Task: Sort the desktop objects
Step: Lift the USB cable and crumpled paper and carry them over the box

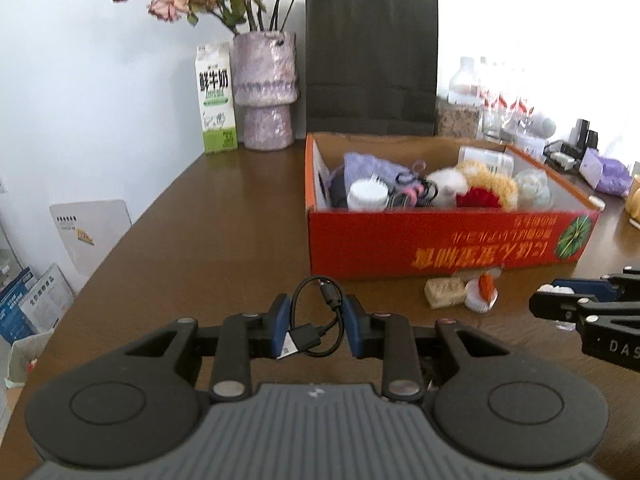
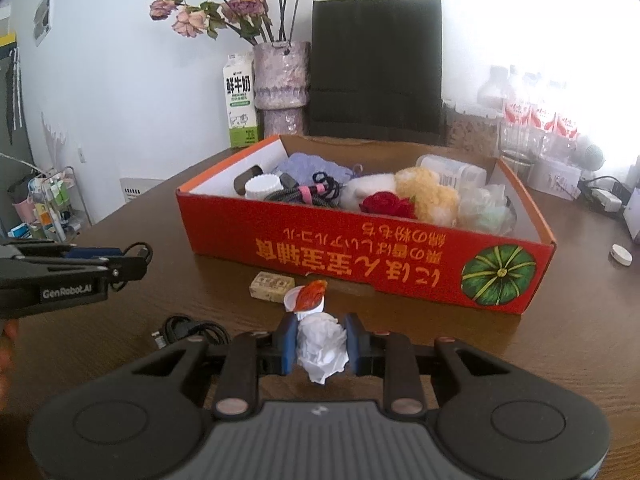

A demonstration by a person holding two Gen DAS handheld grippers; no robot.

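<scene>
My left gripper (image 1: 318,326) is shut on a coiled black USB cable (image 1: 316,320) above the brown table. My right gripper (image 2: 322,344) is shut on a crumpled white paper ball (image 2: 323,346). A red cardboard box (image 1: 440,240) holds a white jar, hair ties, plush toys and a bottle; it also shows in the right wrist view (image 2: 360,264). In front of the box lie a small beige block (image 2: 272,286) and a white sauce cup with red sauce (image 2: 306,300). Another black cable (image 2: 192,330) lies on the table left of my right gripper.
A milk carton (image 1: 216,100), a purple vase with dried roses (image 1: 266,92) and a black paper bag (image 1: 370,64) stand behind the box. Water bottles (image 2: 532,116) and chargers sit at the back right. A white lid (image 2: 621,255) lies right of the box.
</scene>
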